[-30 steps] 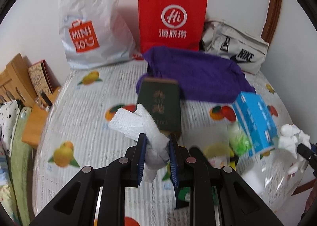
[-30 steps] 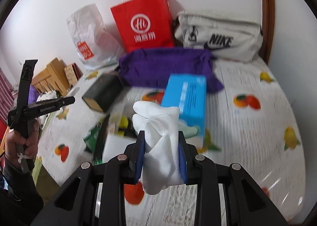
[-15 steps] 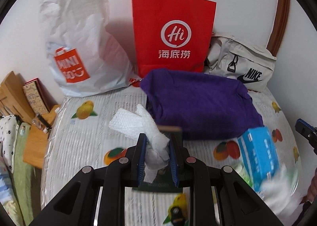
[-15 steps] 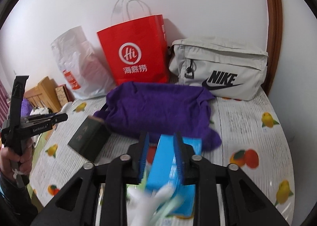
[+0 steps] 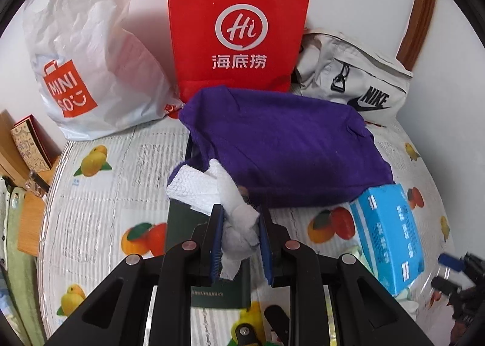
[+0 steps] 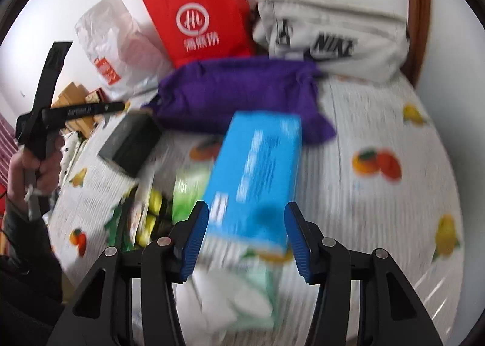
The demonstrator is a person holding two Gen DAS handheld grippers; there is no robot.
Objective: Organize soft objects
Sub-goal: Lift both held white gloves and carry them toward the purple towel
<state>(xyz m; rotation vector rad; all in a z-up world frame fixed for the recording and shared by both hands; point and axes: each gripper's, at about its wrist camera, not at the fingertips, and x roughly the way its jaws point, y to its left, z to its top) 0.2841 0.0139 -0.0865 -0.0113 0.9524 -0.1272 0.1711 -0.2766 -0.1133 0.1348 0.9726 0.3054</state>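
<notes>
My left gripper (image 5: pixel 241 237) is shut on a crumpled white paper towel (image 5: pixel 212 191), held above a dark green box (image 5: pixel 209 255) and just in front of the purple cloth (image 5: pixel 285 149). My right gripper (image 6: pixel 247 240) is open and empty, above the blue tissue box (image 6: pixel 257 170). A white crumpled towel (image 6: pixel 224 300) lies blurred on the table below it, beside a pale green packet (image 6: pixel 260 294). The purple cloth (image 6: pixel 239 94) lies at the back of the table in the right wrist view.
A red paper bag (image 5: pixel 239 28), a white Miniso plastic bag (image 5: pixel 85 58) and a grey Nike bag (image 5: pixel 354 85) stand along the wall. The blue tissue box (image 5: pixel 388 234) lies at right. Green and yellow packets (image 6: pixel 151 209) lie left of the tissue box.
My right gripper opened and let its white towel drop to the table, then swung back. My left gripper moved forward toward the purple cloth, still holding its towel.
</notes>
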